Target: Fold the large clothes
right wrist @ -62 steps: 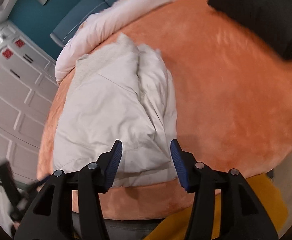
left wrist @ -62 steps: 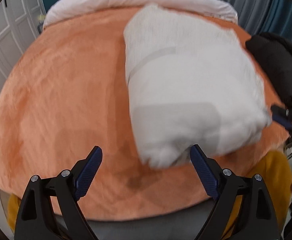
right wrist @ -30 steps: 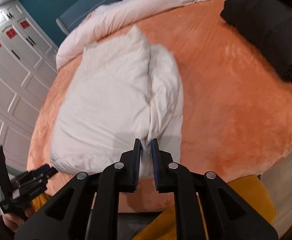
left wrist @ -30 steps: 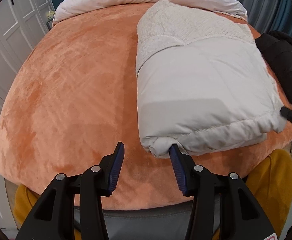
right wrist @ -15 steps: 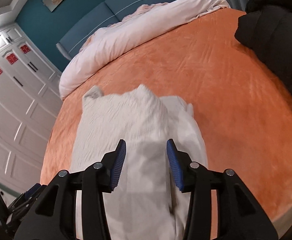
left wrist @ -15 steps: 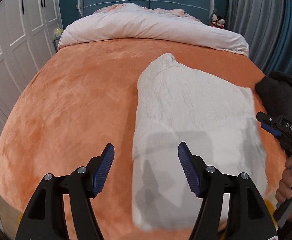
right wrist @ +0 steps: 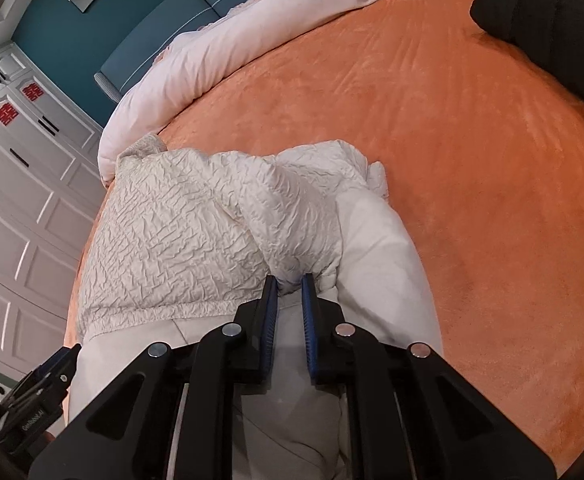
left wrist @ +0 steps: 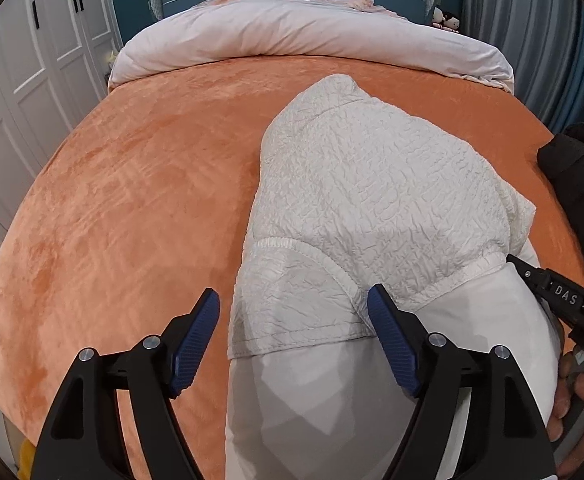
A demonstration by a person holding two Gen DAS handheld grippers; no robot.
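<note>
A: What carries everything?
B: A bed (left wrist: 140, 184) under an orange plush cover, with a pale duvet (left wrist: 299, 36) bunched along its head edge and a black garment (right wrist: 551, 20) at its right edge.

A: Where is the white coat?
B: The white coat (left wrist: 371, 192) lies at the foot edge, right of the middle. Its crinkled lining faces up on the far part, and the smooth shell shows nearest the cameras.

A: The left gripper?
B: The left gripper (left wrist: 293, 332) hangs over the coat's near left corner, jaws wide apart, one finger over the orange cover, the other above the hem. It grips nothing.

A: The right gripper?
B: The right gripper (right wrist: 290, 300) is nearly closed, pinching a bunched fold of the crinkled fabric between its blue pads (right wrist: 270, 320).
</note>
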